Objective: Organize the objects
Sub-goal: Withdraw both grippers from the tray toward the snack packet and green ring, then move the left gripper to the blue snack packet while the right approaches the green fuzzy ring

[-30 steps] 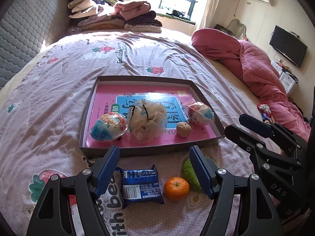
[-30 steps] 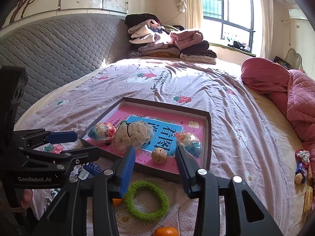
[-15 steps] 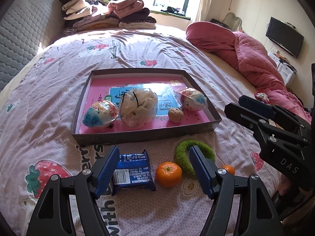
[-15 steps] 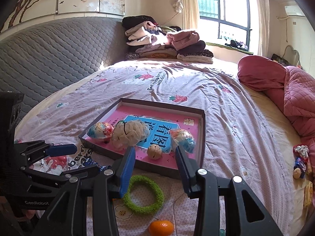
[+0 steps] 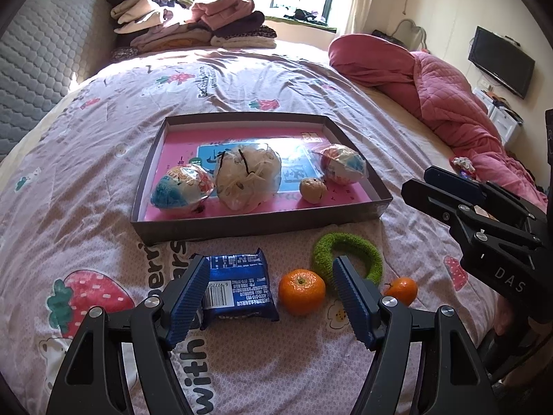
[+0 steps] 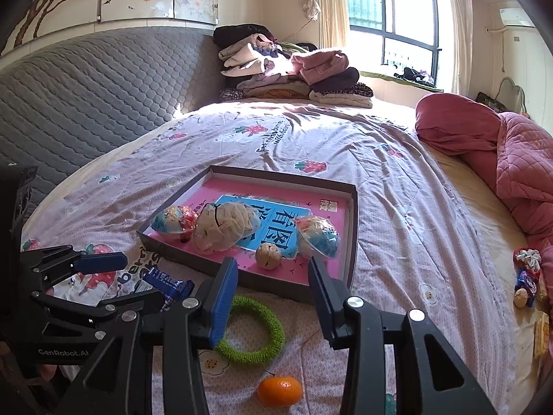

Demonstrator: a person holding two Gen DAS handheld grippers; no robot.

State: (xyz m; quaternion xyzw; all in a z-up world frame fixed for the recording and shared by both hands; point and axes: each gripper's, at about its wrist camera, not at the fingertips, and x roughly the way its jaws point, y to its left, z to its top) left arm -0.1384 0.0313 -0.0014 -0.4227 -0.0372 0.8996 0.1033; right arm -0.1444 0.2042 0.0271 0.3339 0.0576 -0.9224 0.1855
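Note:
A dark shallow box tray [image 5: 259, 223] lies on the bed. It holds two wrapped toy eggs [image 5: 181, 190], a mesh bath puff [image 5: 247, 180] and a small brown ball [image 5: 312, 190]. In front of it lie a blue snack packet [image 5: 238, 287], a mandarin [image 5: 301, 292], a green ring [image 5: 375, 259] and a smaller mandarin [image 5: 401, 290]. My left gripper [image 5: 269, 266] hangs open above the packet and the mandarin, touching neither. My right gripper [image 6: 271, 263] is open and empty over the green ring [image 6: 273, 332], short of the tray [image 6: 354, 235]. The smaller mandarin [image 6: 280, 390] lies below it.
A rolled pink quilt [image 5: 432, 83] fills the bed's right side. Folded clothes [image 5: 186, 24] are stacked at the far end by the window. A grey padded headboard [image 6: 86, 97] runs along the left. Small wrapped items [image 6: 525, 276] lie near the bed's right edge.
The left gripper has drawn back from the tray, so the packet, the mandarin and the ring sit further up between its fingers, and the smaller mandarin has come into view. The right gripper has barely shifted.

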